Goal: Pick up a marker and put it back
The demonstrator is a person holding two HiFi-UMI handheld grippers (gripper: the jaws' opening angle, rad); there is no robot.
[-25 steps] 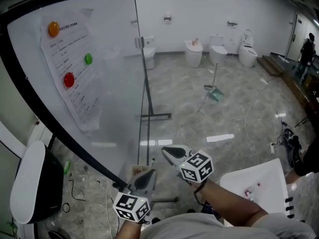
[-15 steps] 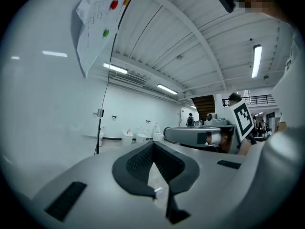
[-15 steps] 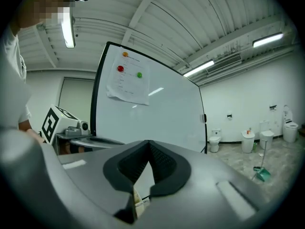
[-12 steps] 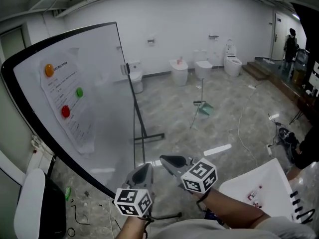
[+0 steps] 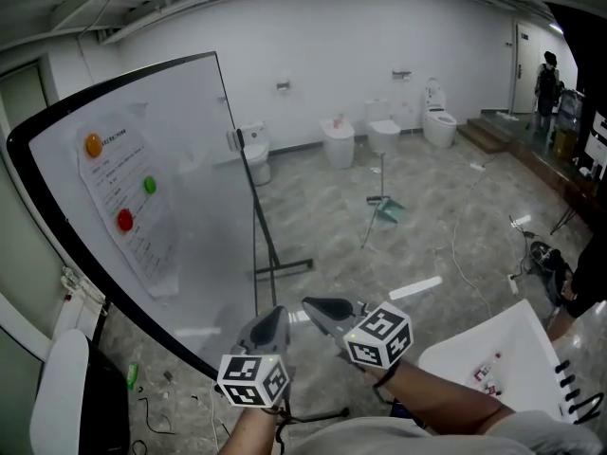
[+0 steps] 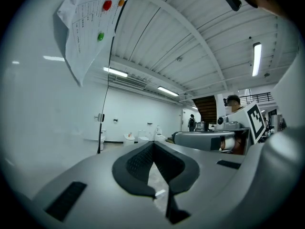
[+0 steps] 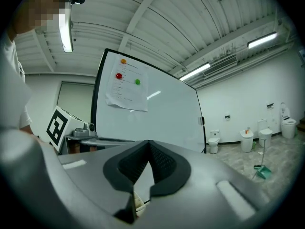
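My right hand-held gripper (image 5: 315, 304) is pinched together on nothing, and my left hand-held gripper (image 5: 275, 314) is the same, both close to the whiteboard (image 5: 190, 197). The danger is that if I reach in like this, I'd knock a marker away or scrape the board. I can't see a marker for sure. There's a small reddish thing (image 5: 486, 365) on the white surface (image 5: 517, 339), well right of my right one, too small to tell.

The whiteboard (image 5: 190, 169) is smooth and shiny, with a thin paper sheet (image 5: 128, 202) on it. The floor (image 5: 322, 216) looks like polished stone and gleams. The toilets (image 5: 384, 136) look glossy, maybe ceramic. The left gripper (image 6: 153, 144) and right gripper (image 7: 148, 142) are matt grey plastic, with black, bumpy pads (image 6: 138, 164).
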